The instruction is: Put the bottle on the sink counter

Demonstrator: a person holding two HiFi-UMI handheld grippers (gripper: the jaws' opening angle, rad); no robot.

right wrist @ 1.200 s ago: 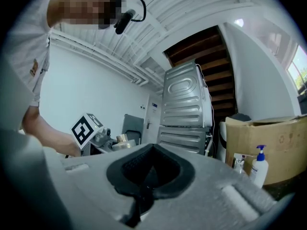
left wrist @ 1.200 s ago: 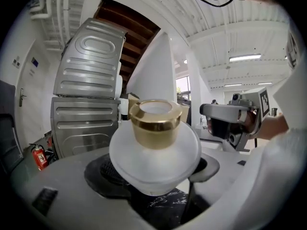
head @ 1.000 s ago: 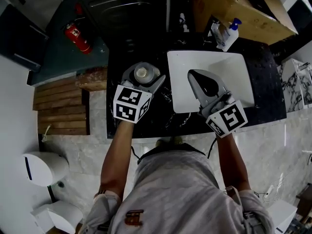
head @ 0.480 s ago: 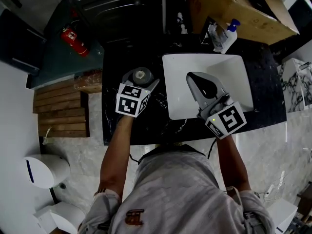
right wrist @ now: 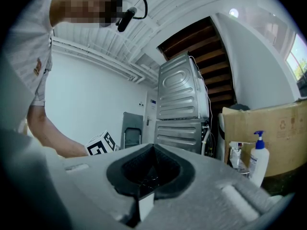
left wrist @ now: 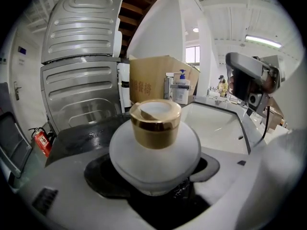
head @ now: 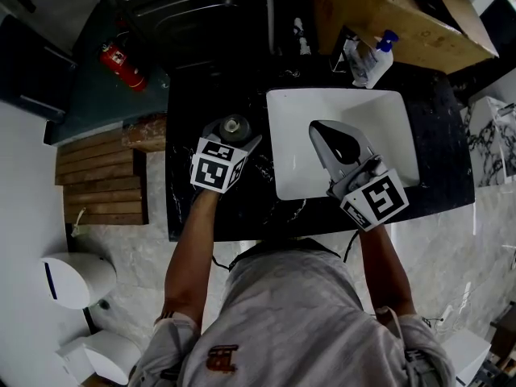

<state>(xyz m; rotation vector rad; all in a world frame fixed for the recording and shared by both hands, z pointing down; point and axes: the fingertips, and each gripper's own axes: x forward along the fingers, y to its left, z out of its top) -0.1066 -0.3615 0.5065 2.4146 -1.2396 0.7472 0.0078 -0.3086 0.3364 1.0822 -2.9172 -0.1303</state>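
A squat white bottle (head: 235, 124) with a round gold cap (left wrist: 156, 123) sits between the jaws of my left gripper (head: 234, 131), which is shut on its body (left wrist: 154, 152). It hangs just over the black sink counter (head: 201, 212), left of the white basin (head: 391, 119). Whether its base touches the counter is hidden. My right gripper (head: 322, 132) hovers over the basin, jaws pressed together with nothing in them; in the right gripper view (right wrist: 152, 148) only the dark cut-out between the jaws shows.
A pump soap bottle (head: 380, 55) and a cardboard box (head: 387, 10) stand behind the basin. A ribbed metal appliance (left wrist: 79, 75) is at the back left, a red fire extinguisher (head: 119, 64) on the floor beside it. Wooden slats (head: 97, 180) lie left of the counter.
The left gripper has sunk toward the counter with the bottle, which now looks smaller from above. The right gripper has stayed over the basin.
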